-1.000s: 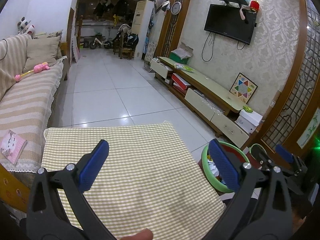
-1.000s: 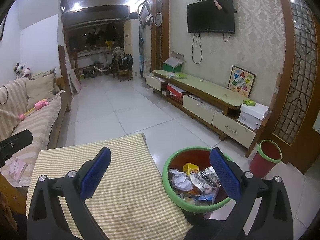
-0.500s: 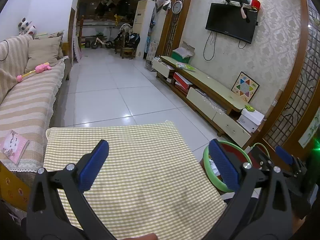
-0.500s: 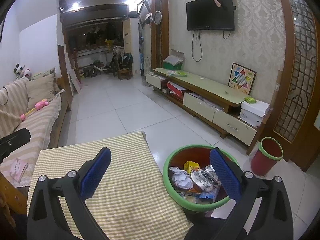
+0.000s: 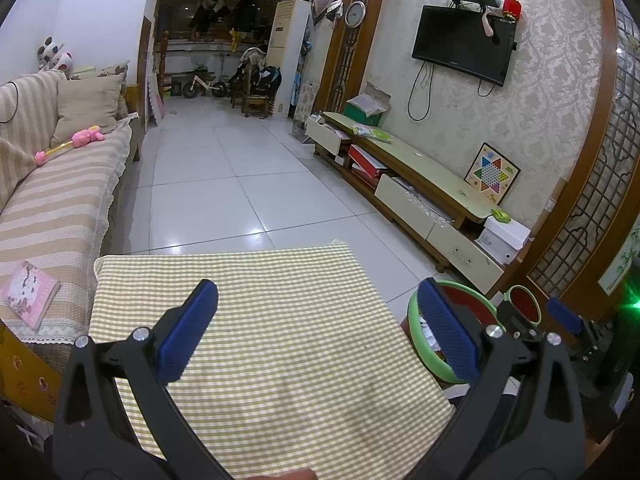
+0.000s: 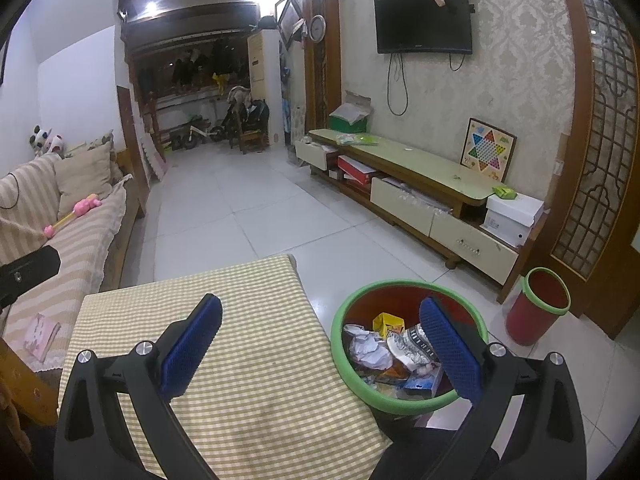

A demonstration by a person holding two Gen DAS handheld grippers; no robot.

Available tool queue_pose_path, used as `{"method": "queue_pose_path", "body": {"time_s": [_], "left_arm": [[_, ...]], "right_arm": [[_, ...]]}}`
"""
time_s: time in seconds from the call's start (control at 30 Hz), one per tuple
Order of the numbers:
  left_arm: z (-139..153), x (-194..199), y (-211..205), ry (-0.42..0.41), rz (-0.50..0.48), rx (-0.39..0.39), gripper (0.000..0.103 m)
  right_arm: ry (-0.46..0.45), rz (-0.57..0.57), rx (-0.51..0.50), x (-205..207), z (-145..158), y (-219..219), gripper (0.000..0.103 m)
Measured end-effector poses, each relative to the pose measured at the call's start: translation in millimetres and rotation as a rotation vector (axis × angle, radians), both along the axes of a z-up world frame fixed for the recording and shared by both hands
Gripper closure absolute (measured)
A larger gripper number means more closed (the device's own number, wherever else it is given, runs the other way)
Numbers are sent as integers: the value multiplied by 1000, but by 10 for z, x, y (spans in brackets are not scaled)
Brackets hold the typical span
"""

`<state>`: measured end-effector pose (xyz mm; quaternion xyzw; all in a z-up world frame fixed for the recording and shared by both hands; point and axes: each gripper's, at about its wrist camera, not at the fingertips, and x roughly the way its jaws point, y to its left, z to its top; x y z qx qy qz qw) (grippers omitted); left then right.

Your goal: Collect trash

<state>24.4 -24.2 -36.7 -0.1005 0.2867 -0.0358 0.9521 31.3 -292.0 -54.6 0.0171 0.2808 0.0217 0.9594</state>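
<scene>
- Left hand-held gripper (image 5: 318,332) spread wide, holding nothing, above the checked desk (image 5: 280,344).
- Right hand-held gripper (image 6: 320,344) likewise wide, empty.
- Trash-filled bin (image 6: 400,402) beside the desk's right edge.

Checked cloth (image 6: 248,360) covers the table (nothing else lies on it).

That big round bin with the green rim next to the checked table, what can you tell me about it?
The big bin is round, red-brown inside, with a thick green rim. It stands upright on the white tiled floor, close beside the checked tablecloth. It is open, with no lid, and partly full: crumpled white paper, a yellow carton and printed wrappers lie inside. The right gripper hangs open above it, holding nothing.
</scene>
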Motion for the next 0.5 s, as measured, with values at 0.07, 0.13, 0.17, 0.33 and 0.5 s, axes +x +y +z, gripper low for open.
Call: {"method": "queue_pose_path", "body": {"time_s": [0.07, 0.13, 0.17, 0.33, 0.5], "left_arm": [[-2, 2, 2, 1, 0, 0, 5], [-2, 2, 4, 1, 1, 1, 5], [-2, 4, 6, 1, 1, 1, 5], [-21, -2, 42, 7, 6, -3, 5], [-74, -15, 65, 17, 16, -26, 5]], "right_arm": [[2, 1, 1, -3, -6, 3, 7], [3, 1, 1, 5, -4, 8, 7], [5, 0, 1, 4, -8, 15, 7], [25, 5, 11, -1, -74, 28, 7], [68, 35, 15, 10, -207, 101, 7]]}}
